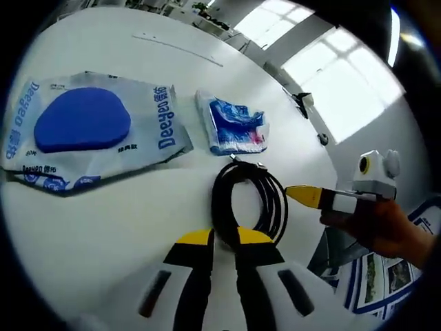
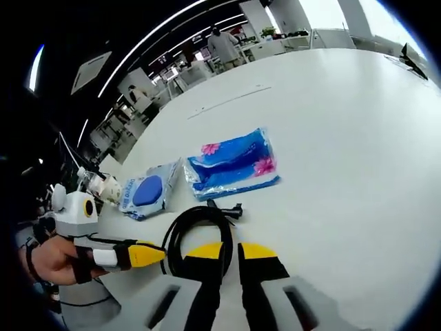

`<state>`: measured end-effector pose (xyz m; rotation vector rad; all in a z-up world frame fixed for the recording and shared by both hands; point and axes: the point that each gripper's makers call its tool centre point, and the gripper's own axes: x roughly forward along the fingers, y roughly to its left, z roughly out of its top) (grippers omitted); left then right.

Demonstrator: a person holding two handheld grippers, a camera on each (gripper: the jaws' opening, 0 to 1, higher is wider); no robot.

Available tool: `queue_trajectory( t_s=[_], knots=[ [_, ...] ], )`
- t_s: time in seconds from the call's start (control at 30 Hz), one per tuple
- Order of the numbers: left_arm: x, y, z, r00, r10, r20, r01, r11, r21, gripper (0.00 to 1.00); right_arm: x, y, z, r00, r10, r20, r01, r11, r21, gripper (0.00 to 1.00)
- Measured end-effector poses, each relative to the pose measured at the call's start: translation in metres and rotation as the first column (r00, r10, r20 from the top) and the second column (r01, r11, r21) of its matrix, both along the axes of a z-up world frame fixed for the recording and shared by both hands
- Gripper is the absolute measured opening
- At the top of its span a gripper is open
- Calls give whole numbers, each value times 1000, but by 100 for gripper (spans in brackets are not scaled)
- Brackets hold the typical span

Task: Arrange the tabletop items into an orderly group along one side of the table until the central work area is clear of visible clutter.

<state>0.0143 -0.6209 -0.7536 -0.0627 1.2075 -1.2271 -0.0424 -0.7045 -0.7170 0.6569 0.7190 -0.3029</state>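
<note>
A: Gathering the coiled black cable [image 1: 248, 196] appears to be the step in hand. It is seen just ahead of the left gripper [image 1: 224, 238], whose jaws are drawn close together with only a narrow gap and nothing held; the coil lies at the tips.

B: The right gripper [image 2: 229, 249] is likewise narrowed and empty, the cable [image 2: 196, 231] just ahead to its left. Beyond it the blue tissue pack [image 2: 231, 165] and the blue-printed bag [image 2: 146, 193] are laid.

A: A wider opening is judged necessary before the coil is pinched.
</note>
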Motion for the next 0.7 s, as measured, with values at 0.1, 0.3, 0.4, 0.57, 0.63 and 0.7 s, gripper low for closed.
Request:
queue_trajectory(
  t_s=[0.1, 0.3, 0.4, 0.57, 0.63, 0.7],
  knots=[
    [-3, 0, 1, 1000, 18, -7, -18, 1000, 3, 2, 1, 5, -5, 1000, 15, -12, -15, 1000, 5, 6],
    [-5, 3, 6, 1000, 30, 2, -30, 1000, 6, 1, 4, 5, -14, 997, 63, -43, -65, 998, -28, 3],
    [-3, 4, 10, 999, 33, -1, -33, 999, -1, 1, 4, 5, -13, 998, 53, -27, -54, 998, -15, 2],
    [-2, 6, 16, 999, 40, 3, -40, 999, -9, 1, 3, 6, -15, 999, 52, -14, -52, 999, -4, 2],
    [-1, 10, 13, 999, 43, 6, -43, 999, -4, 1, 4, 10, -15, 999, 53, -9, -53, 999, 2, 2],
    [-1, 15, 12, 999, 47, 6, -47, 999, 2, 1, 4, 14, -16, 998, 61, -7, -61, 998, 5, 2]
  ],
)
